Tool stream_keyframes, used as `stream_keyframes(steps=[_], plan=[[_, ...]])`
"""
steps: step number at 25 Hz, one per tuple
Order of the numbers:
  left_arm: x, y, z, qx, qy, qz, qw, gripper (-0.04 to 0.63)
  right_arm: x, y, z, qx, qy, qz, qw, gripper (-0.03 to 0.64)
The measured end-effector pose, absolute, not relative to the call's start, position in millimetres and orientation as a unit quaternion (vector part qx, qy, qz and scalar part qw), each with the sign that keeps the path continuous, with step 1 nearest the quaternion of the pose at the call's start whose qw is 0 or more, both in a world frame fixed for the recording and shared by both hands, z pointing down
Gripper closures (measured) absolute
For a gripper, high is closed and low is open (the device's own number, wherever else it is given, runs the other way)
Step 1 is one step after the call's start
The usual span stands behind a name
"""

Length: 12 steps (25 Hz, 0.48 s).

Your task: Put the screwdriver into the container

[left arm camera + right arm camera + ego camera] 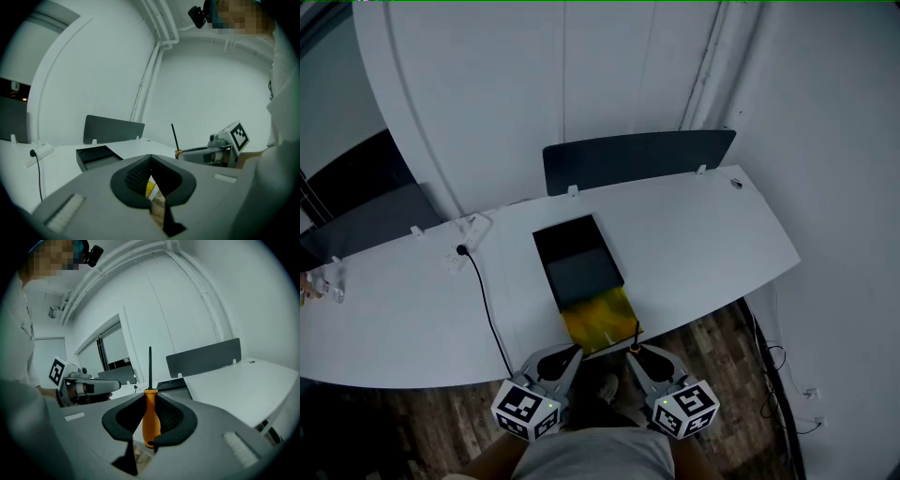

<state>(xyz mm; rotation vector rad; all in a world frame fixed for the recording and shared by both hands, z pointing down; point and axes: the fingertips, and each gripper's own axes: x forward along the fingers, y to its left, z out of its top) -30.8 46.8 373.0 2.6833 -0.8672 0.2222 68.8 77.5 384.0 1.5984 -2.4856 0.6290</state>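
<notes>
While the right gripper [150,398] sat at the lower centre of the head view, its fingers were clenched on the screwdriver [151,420]. Smooth orange plastic handle, rounded butt, pinched between the dark ribbed finger pads. Thin black metal shaft stood upright above the fingertips. In the head view the shaft [636,335] poked up just at the near edge of the desk [703,234], beside the yellow panel [600,319], so it was not in the container.

Left gripper [150,159] had its fingers closed tip to tip with nothing between them. Only a sliver of yellow and wood-grain floor showed through the hollow behind the tips. Same grey matte shells and black textured pads on both. Each carried a white cube with black square markers [525,410], at the bottom of the head view.

Container [577,258] was a black rectangular open box, matte, shallow, lying lengthwise at mid-frame on the desk. The glossy, mottled yellow panel touched its near end and reached the desk edge.

Desk was white, smooth, with a curved front edge. Dark flat divider panel [637,157] stood upright along its far edge. White power strip [469,234] lay left of the container, and a thin black cable [487,309] ran from it toward the near edge. Floor [750,403] was dark wood planks.
</notes>
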Motion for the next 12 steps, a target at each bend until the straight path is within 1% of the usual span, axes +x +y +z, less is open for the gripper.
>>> stream_keyframes(steps=[12], plan=[[5, -14, 367, 0.924, -0.345, 0.071, 0.149, 0.595, 97, 7, 381, 0.477, -0.853, 0.195, 0.080, 0.531]])
